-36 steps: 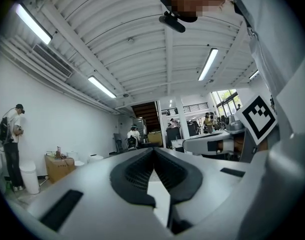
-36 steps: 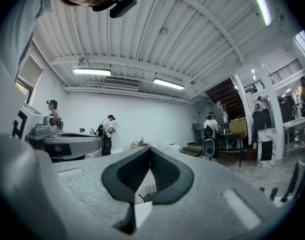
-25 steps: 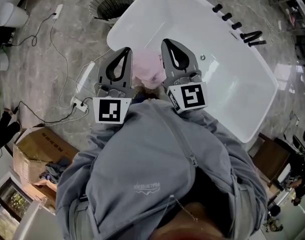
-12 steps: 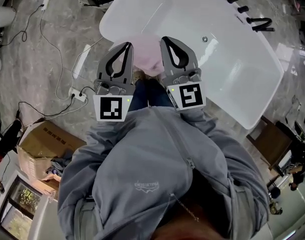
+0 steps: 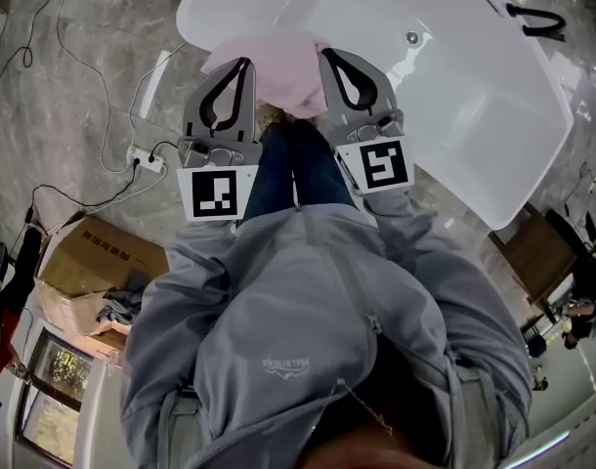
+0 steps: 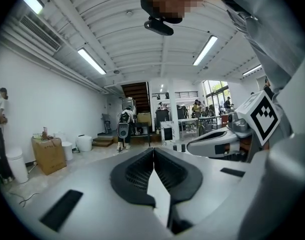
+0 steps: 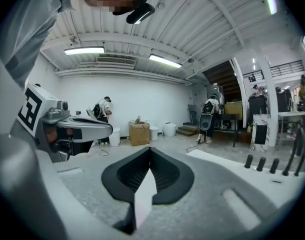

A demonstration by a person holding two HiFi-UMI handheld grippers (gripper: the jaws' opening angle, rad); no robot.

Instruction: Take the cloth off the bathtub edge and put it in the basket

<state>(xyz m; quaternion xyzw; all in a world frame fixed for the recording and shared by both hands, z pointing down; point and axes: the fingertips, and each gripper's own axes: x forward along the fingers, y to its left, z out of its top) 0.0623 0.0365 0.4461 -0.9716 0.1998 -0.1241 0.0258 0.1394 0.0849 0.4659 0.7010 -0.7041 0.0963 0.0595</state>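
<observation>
A pink cloth (image 5: 275, 70) lies bunched over the near rim of the white bathtub (image 5: 493, 154). My left gripper (image 5: 243, 64) is held just left of the cloth, its tip at the cloth's edge. On the cloth's right side, my right gripper (image 5: 328, 57) is at the same height. Both are shut with nothing between the jaws. In the left gripper view the left gripper (image 6: 153, 152) points out into the room, and so does the right gripper (image 7: 150, 151) in the right gripper view. The basket is not in view.
A cardboard box (image 5: 91, 274) stands on the floor at the left. A power strip with cables (image 5: 147, 160) lies on the stone floor beside the tub. Black taps (image 5: 525, 15) sit on the tub's far rim, and a drain (image 5: 411, 38) is inside it. The person's legs (image 5: 288, 169) stand against the tub.
The tub and cloth have slid down and nearer in the head view, and the basket has left the top edge. The gripper tips now flank the cloth. Both stay shut.
</observation>
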